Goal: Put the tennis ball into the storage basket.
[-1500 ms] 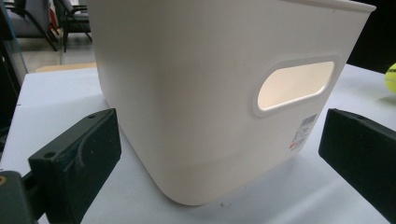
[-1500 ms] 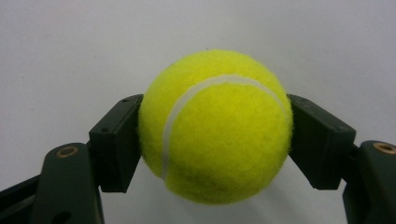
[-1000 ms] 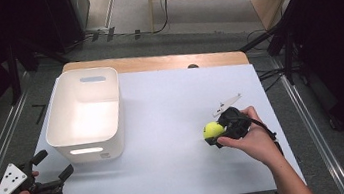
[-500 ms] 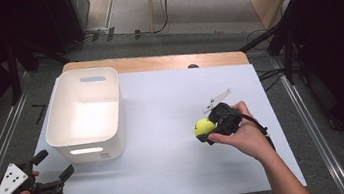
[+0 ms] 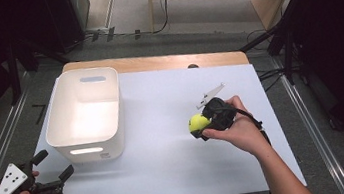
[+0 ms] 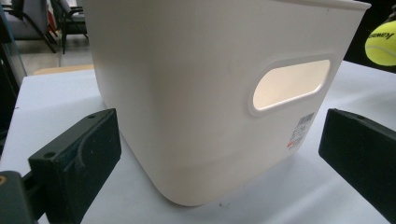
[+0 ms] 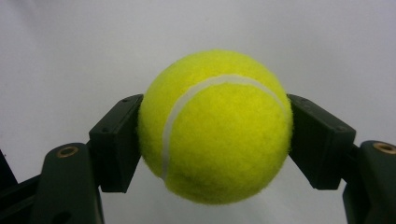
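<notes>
A fuzzy yellow-green tennis ball [image 7: 215, 126] sits pinched between the right gripper's [image 5: 204, 125] black jaws above the white table [image 5: 168, 163], well apart from the empty white plastic bin [image 5: 84, 116]; pickup done, drop-off pending; left gripper [image 5: 49, 176] waits spread wide beside the bin

A tall white plastic bin [image 6: 205, 93] with rounded corners stands on the pale desk [image 6: 56, 98], close in front of the left hand-held gripper [image 6: 219, 154]. The two black jaws stand wide apart, one at each lower corner of the view, with the bin's lower wall between them and untouched. The near wall has an oval handle slot and a small barcode label below it. A yellow-green tennis ball [image 6: 382, 43] shows beyond the bin's corner.
</notes>
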